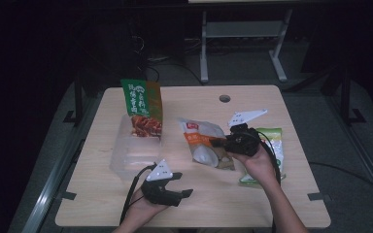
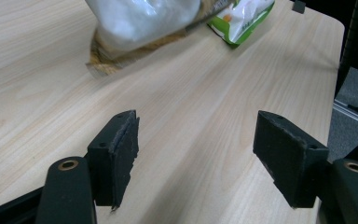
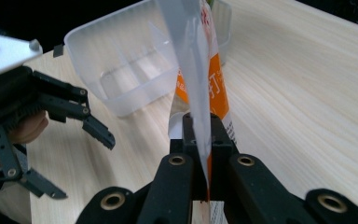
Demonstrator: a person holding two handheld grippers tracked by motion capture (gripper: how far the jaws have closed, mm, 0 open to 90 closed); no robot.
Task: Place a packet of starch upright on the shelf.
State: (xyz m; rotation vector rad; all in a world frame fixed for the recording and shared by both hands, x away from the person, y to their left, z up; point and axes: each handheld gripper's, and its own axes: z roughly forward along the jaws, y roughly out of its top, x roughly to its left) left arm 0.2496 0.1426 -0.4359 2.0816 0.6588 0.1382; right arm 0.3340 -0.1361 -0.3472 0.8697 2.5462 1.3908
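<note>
On the pale wood-grain table [image 1: 272,102], the right gripper [image 1: 222,142], held in the person's right hand [image 1: 260,164] toward the 3 o'clock side of the tabletop, has its two black jaws pressed together on the edge of a clear-and-orange plastic snack pouch [image 1: 205,143]; in the right gripper view the thin film of the pouch [image 3: 200,70] rises straight up from between the closed pads, its orange printed panel turned to the right. The pouch lies near the centre of the table, stretching from the jaws toward 12 o'clock. Just beyond the right hand, at about 3 o'clock, a green-and-white flat packet [image 1: 274,141] lies on the table, partly under the hand and gripper. The left gripper [image 1: 183,184], in the person's left hand [image 1: 143,208] at about 7 o'clock near the front edge, has its jaws spread wide with nothing between them; the left gripper view shows only bare tabletop between the two pads. A clear, rectangular plastic container [image 1: 131,155] sits at about 9 o'clock from the centre, and a tall green-and-orange printed snack bag [image 1: 143,107] stands upright at its far end, toward 11 o'clock. The right gripper view shows the container [image 3: 121,60] as empty at its nearer end, with the open left gripper [image 3: 81,154] beside it.
</note>
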